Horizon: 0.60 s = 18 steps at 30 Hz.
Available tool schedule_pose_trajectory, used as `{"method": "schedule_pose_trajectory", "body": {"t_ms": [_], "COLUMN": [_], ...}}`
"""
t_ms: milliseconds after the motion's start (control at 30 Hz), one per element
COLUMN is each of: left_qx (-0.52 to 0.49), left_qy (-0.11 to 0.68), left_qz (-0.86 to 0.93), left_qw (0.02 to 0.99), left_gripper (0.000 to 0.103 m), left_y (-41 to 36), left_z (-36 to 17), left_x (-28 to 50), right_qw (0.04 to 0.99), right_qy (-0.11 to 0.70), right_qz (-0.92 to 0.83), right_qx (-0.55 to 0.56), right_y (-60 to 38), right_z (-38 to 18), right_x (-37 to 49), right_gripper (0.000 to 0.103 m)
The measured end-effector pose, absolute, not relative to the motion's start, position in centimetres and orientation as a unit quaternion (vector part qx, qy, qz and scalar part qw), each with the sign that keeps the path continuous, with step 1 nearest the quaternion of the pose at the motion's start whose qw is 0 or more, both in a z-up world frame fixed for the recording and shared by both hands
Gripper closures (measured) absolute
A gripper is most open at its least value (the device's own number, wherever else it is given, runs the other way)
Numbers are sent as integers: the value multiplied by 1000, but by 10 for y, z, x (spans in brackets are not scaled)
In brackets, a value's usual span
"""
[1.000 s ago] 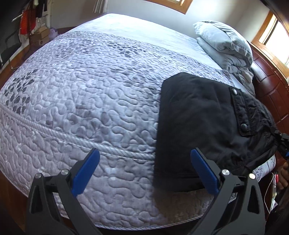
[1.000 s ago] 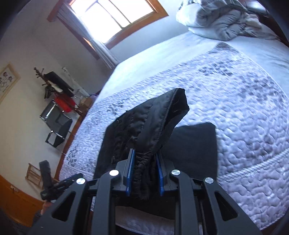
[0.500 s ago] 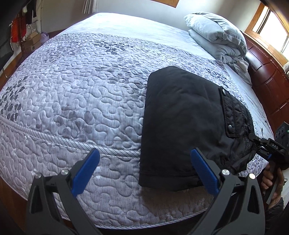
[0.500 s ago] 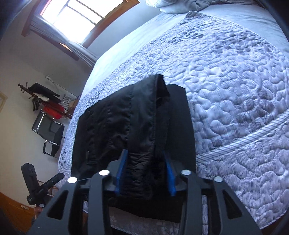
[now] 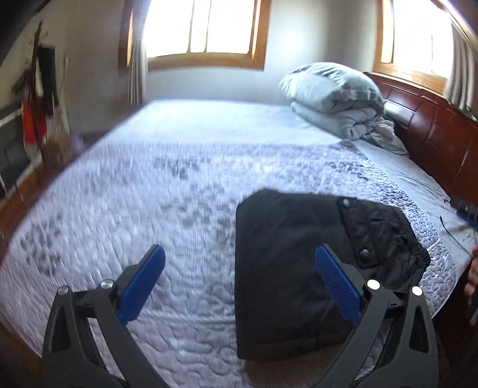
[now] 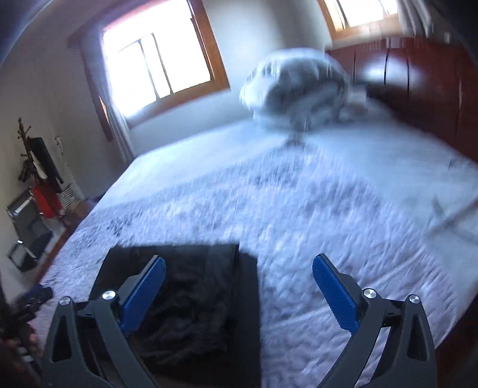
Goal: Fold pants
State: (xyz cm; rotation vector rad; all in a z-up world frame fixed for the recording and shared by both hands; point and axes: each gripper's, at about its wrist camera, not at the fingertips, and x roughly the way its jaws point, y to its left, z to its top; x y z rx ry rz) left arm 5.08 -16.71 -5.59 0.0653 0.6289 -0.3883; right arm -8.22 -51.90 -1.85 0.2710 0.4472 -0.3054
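The black pants [image 5: 301, 268] lie folded in a compact rectangle on the quilted grey bedspread [image 5: 149, 194], near the bed's front edge; a snap-button flap faces up on their right side. My left gripper [image 5: 239, 280] is open and empty, held above the bed with its right finger over the pants. In the right wrist view the pants [image 6: 185, 283] lie at lower left. My right gripper [image 6: 239, 286] is open and empty, raised above the bed just right of the pants. Both views are motion-blurred.
A folded grey duvet and pillow [image 5: 331, 95] sit at the head of the bed by the dark wooden headboard [image 5: 442, 134]. Windows [image 5: 206, 27] line the far wall. A coat rack with red and black items [image 6: 41, 179] stands at the left.
My right gripper opened and let go of the pants' waistband, which now lies flat on the fold. Both grippers pulled up and back, and their views tilted up toward the room.
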Motion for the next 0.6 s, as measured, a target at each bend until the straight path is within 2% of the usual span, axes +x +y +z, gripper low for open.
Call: {"method": "schedule_pose_trajectory", "body": {"t_ms": [167,367,467,600], "left_qx": [11,-56,-67,-50], "left_qy": [240,159,143,204], "left_qz": [-209,-202,-187,-200], "left_qw": [948,965,970,957], "left_gripper": [3,3,3,3], "left_y": [-168,-159,-154,-159], "left_z": [-33,-13,-7,-15], "left_x": [38,19,16,32], "right_qw": [983,979,977,957], "right_qy": [79,121,158,253], "right_qz": [-141,-90,-94,-92], "right_qx": [81,137,113,109], "right_y": [-486,-484,-480,-487], "right_z": [8,11,3,-29], "right_x": [-111,-101,-90,-67], "right_gripper": [3,3,3,3]}}
